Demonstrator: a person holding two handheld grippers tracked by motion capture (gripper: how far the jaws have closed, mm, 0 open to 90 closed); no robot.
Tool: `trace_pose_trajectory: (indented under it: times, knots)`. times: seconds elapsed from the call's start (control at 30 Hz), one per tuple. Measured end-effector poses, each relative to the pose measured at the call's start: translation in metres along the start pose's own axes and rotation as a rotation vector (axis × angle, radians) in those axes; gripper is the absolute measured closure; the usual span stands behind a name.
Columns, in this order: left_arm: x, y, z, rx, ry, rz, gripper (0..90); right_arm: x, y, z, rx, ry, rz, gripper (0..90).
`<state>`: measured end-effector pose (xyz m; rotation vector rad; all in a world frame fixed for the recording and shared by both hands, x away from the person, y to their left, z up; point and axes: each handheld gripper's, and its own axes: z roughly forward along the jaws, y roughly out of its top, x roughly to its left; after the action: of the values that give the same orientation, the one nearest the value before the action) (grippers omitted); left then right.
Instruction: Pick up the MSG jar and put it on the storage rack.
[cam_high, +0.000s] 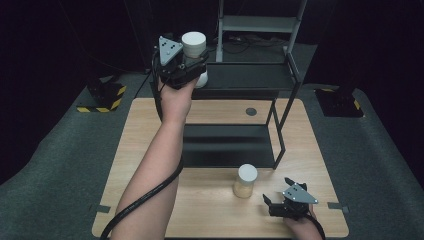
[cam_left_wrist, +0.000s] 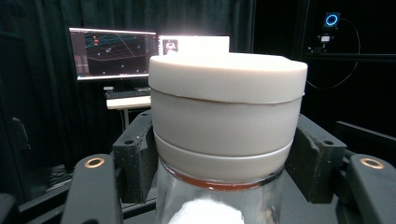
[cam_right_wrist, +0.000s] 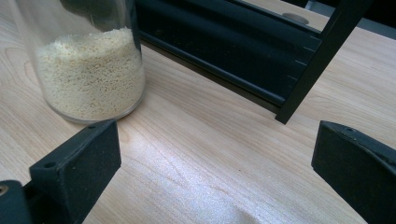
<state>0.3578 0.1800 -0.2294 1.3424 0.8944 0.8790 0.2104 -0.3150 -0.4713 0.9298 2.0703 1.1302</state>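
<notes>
Two jars, two grippers, one shelf rack.

Item 1: left gripper (cam_high: 192, 64), raised over the rack's upper tier. Its fingers (cam_left_wrist: 135, 154) are clenched on a white-lidded jar (cam_left_wrist: 227, 116), gripping the glass just under the lid, one pad on either side. The jar stands upright between them; the grip sits high, probably so the base stays free to be set down on the shelf. White contents show faintly in the glass below the fingers.

Item 2: right gripper (cam_high: 278, 200), low over the table (cam_high: 210, 210) at its near edge. Fingers (cam_right_wrist: 79, 168) released, spread wide, nothing between them. Just ahead of one finger stands a second jar (cam_right_wrist: 88, 70), part-filled with pale grains, upright on the table, close to that finger but apparently not touching. The opening looks ready to take it next.

Item 3: black shelf rack (cam_high: 280, 125), beyond both jars, its lower tier empty; one foot shows ahead of the right fingers.

Background: monitors (cam_left_wrist: 112, 53) beyond the left jar.
</notes>
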Motion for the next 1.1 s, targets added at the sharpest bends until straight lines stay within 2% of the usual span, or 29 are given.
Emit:
trace_pose_trajectory:
  times: [0.13,0.3,0.33,0.43,0.47,0.67,0.83,1.1]
  knots:
    - [0.001,0.002,0.0,0.006,-0.009,-0.01,30.8,0.0,0.0,0.0,0.001,-0.001,-0.003,0.3]
    - [-0.006,0.005,-0.001,0.013,0.011,0.004,17.0,0.001,0.0,0.0,0.002,-0.001,-0.004,0.3]
    - [-0.008,0.005,-0.001,0.017,0.016,0.008,17.0,0.0,0.0,0.0,0.001,-0.001,-0.005,0.3]
    - [-0.012,0.007,-0.002,0.027,0.035,0.005,3.1,0.0,0.0,0.0,0.0,-0.001,-0.004,0.3]
    - [-0.013,0.007,-0.002,0.031,0.038,0.004,0.8,0.001,0.0,0.0,0.002,-0.002,-0.005,0.3]
    - [-0.014,0.004,-0.009,0.027,0.033,0.012,0.4,0.001,0.001,0.001,0.005,-0.002,-0.012,0.3]
    - [-0.015,0.0,-0.016,0.033,0.027,-0.013,0.4,0.002,0.001,0.001,0.006,-0.003,-0.015,0.3]
    - [-0.015,-0.008,-0.033,0.017,0.028,0.003,0.4,0.002,0.001,0.001,0.008,-0.004,-0.018,0.3]
